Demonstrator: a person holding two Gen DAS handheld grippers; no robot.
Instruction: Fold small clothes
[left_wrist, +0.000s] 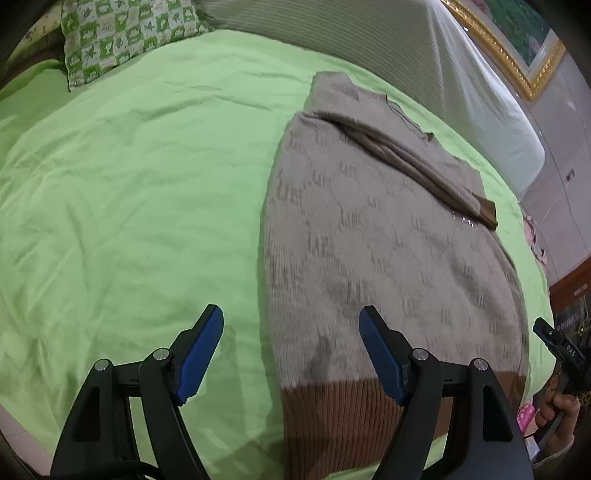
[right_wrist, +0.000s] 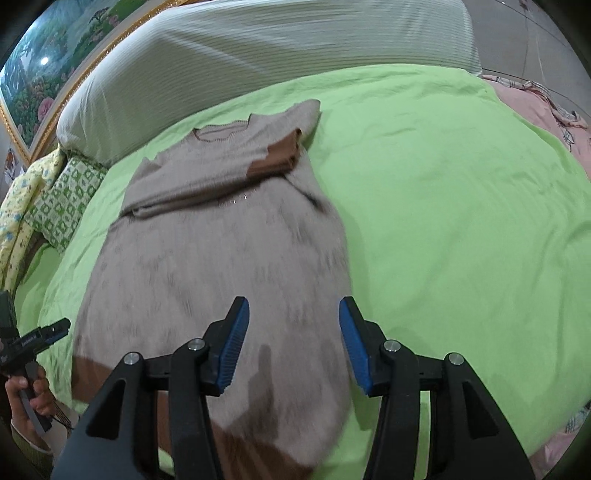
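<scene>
Behind fingers, sweater hem hidden.

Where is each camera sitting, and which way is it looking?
Left wrist: on the left gripper, looking down along its open fingers at the sweater; the other hand shows at right.
Right wrist: on the right gripper, looking down at the sweater; the other hand shows at left.
Shared: sweater, green sheet.

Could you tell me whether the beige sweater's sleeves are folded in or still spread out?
Folded in: the sweater lies flat on the green sheet, and both brown-cuffed sleeves are laid across its chest below the collar.
</scene>
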